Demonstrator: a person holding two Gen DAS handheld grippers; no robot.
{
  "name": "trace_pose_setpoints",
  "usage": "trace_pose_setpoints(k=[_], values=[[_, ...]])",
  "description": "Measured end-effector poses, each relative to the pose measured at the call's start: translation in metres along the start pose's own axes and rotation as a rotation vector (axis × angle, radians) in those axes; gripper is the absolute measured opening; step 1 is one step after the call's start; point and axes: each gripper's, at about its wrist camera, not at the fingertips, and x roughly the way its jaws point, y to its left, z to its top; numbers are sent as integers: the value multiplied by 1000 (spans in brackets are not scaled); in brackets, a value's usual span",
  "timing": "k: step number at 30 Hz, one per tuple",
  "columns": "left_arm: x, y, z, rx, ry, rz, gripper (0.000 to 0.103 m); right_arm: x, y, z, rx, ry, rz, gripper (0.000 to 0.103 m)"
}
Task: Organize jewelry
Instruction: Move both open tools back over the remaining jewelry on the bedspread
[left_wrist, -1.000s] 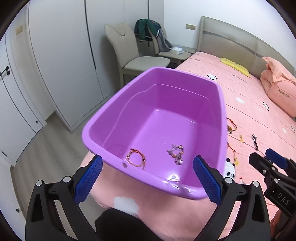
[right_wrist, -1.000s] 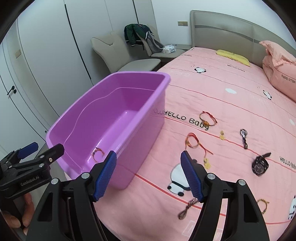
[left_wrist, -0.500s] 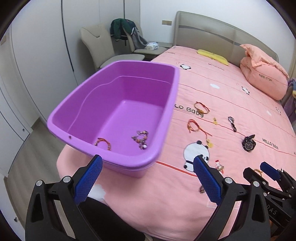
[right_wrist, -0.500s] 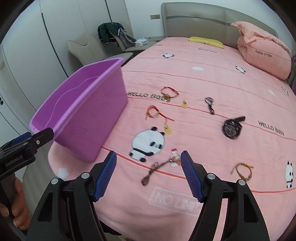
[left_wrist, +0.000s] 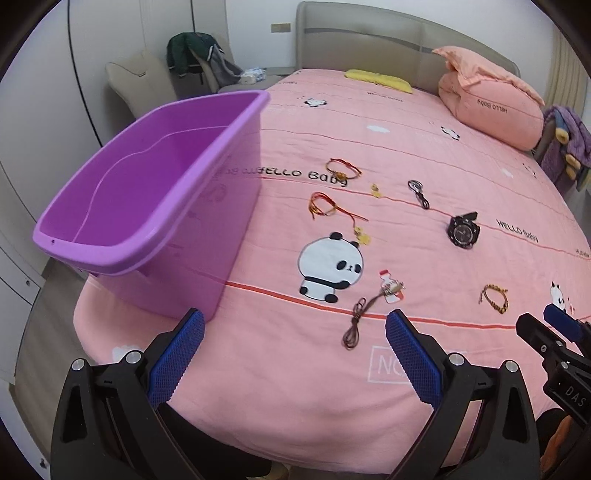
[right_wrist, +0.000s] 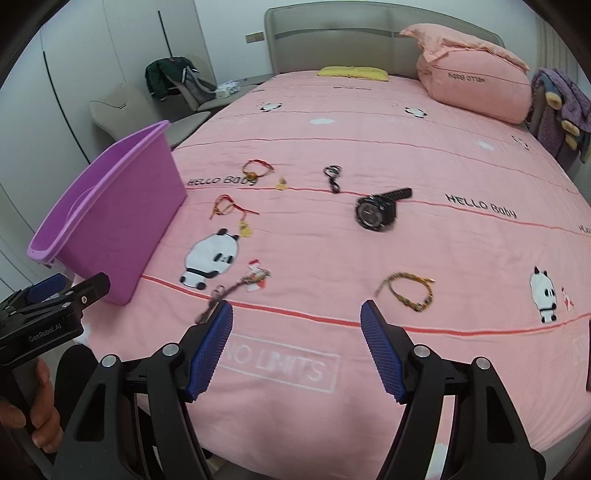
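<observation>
A purple plastic tub (left_wrist: 122, 206) (right_wrist: 110, 206) stands on the left of the pink bed; its floor is hidden from here. Spread on the sheet are a black watch (left_wrist: 463, 230) (right_wrist: 375, 212), red string bracelets (left_wrist: 341, 170) (left_wrist: 325, 205), a dark key ring (left_wrist: 419, 192), a brown cord charm (left_wrist: 369, 306) (right_wrist: 236, 290) and a braided yellow bracelet (left_wrist: 495, 297) (right_wrist: 408, 291). My left gripper (left_wrist: 293, 350) hangs open and empty above the bed's near edge, just short of the cord charm. My right gripper (right_wrist: 297, 343) is open and empty too, between the cord charm and the braided bracelet.
A pink pillow (left_wrist: 491, 107) and a yellow item (left_wrist: 378, 79) lie near the headboard. Chairs (left_wrist: 136, 79) with clothes stand past the tub by white wardrobes. A person's hand (right_wrist: 22, 410) holds the left gripper's handle. The bed's front edge runs just under both grippers.
Both grippers have swung right and down, from over the tub to over the jewelry on the sheet. The tub's floor with its two bracelets has dropped out of sight. Both stay open.
</observation>
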Motion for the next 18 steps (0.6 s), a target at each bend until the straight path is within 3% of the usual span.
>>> trace_pose_setpoints(k=[18], values=[[77, -38, -24, 57, 114, -14, 97, 54, -96, -30, 157, 71, -104, 69]])
